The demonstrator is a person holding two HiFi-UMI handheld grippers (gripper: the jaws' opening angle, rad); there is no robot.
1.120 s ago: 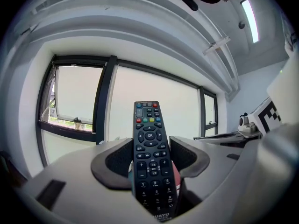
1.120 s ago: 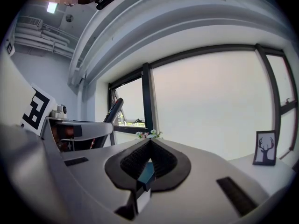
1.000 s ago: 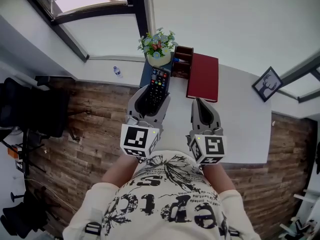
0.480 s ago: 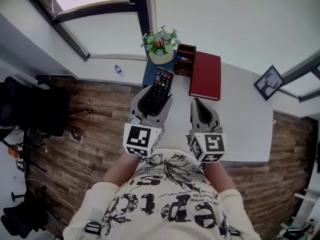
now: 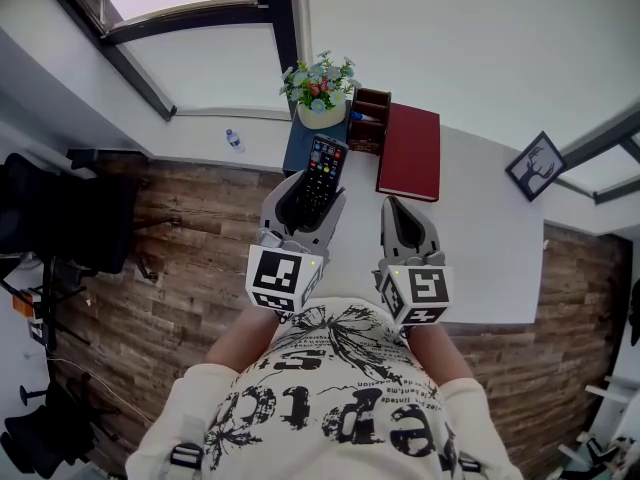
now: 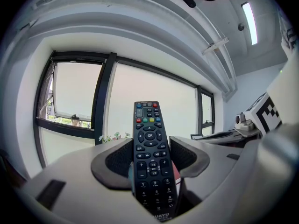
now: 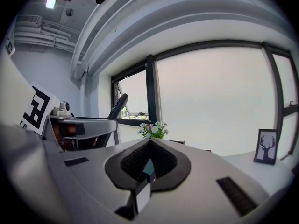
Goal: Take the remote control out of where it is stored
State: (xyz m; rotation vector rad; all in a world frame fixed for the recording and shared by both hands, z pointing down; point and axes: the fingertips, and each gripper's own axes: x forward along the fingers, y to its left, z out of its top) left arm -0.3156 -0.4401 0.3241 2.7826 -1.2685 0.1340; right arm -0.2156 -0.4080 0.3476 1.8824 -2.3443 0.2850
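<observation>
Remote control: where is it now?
Head view, left of centre: remote control clamped in the left claw, just short of the flower pot, left of the red book.

The remote control (image 5: 318, 173) is black, the book (image 5: 408, 153) dark red, the table (image 5: 490, 258) white.

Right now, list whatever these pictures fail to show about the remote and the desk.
Remote control: lower end, head view, hidden between the left gripper's jaws.
Wooden organizer: compartment contents, head view, too small.
Blue item: book or box unclear, head view, partly covered by the flower pot and remote control.
Remote control's storage place: no view shows it.
</observation>
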